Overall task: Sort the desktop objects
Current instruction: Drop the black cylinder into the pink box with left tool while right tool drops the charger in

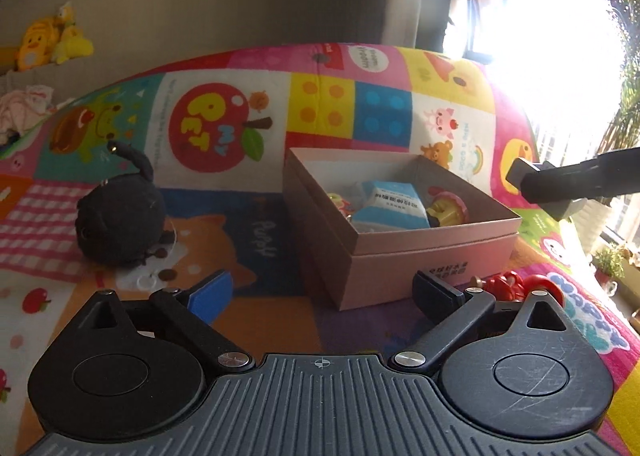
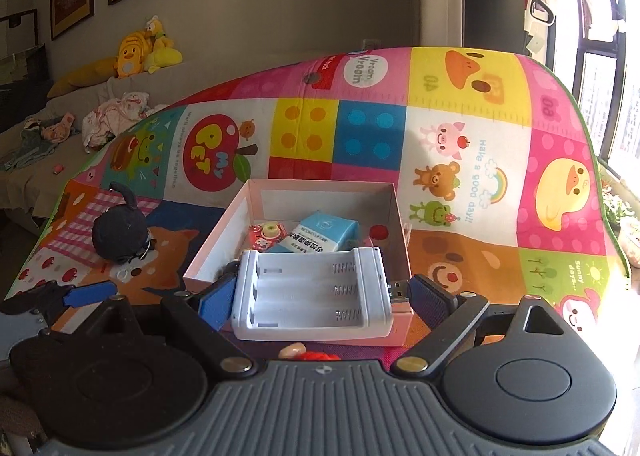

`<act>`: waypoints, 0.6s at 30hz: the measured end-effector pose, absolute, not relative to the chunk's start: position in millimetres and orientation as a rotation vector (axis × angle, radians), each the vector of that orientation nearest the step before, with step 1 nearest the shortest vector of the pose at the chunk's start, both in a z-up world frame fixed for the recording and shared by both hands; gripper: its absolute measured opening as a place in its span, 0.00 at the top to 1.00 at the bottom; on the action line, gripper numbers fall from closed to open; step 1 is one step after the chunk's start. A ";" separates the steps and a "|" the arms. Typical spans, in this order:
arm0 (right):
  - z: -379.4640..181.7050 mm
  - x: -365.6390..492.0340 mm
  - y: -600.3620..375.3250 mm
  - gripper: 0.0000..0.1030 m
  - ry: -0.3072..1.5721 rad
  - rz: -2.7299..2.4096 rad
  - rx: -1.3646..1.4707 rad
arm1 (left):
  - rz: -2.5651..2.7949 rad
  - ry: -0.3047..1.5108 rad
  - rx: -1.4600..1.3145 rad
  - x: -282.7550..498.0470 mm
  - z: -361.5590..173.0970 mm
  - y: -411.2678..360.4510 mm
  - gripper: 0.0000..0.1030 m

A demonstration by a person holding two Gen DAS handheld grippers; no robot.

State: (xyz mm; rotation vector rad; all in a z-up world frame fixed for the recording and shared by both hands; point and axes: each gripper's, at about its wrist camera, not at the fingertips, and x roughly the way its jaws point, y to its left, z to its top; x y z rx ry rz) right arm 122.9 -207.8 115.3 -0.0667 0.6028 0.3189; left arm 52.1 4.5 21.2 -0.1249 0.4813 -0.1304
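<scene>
My right gripper (image 2: 323, 296) is shut on a white battery charger (image 2: 312, 296) with several empty slots. Its USB plug (image 2: 399, 290) rests against the right pad. The charger hangs over the near edge of an open pink box (image 2: 216, 252). Inside the box lie a blue-and-white carton (image 2: 320, 234) and a few small toys. My left gripper (image 1: 322, 292) is open and empty, low over the mat in front of the box (image 1: 432, 252). A black plush ball (image 1: 120, 224) sits to the left of the box.
A colourful play mat (image 1: 320, 104) covers the surface. A red toy (image 1: 516, 286) lies against the box's near right corner. One finger of the right gripper (image 1: 536, 180) shows at the right edge. A sofa with plush toys (image 2: 144, 48) stands behind.
</scene>
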 end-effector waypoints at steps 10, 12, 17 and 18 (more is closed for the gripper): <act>90.4 270.0 -122.0 0.12 0.782 0.220 -0.051 | -0.133 0.543 -0.224 61.9 3.2 26.4 0.02; 77.7 286.3 -114.0 0.12 0.828 0.200 -0.038 | -0.130 0.545 -0.224 61.1 2.7 26.1 0.02; 60.5 301.2 -107.1 0.10 0.888 0.204 0.004 | -0.126 0.565 -0.234 62.7 1.2 27.6 0.01; 61.7 299.8 -108.3 0.10 0.882 0.211 0.010 | -0.126 0.569 -0.240 63.2 0.8 28.6 0.01</act>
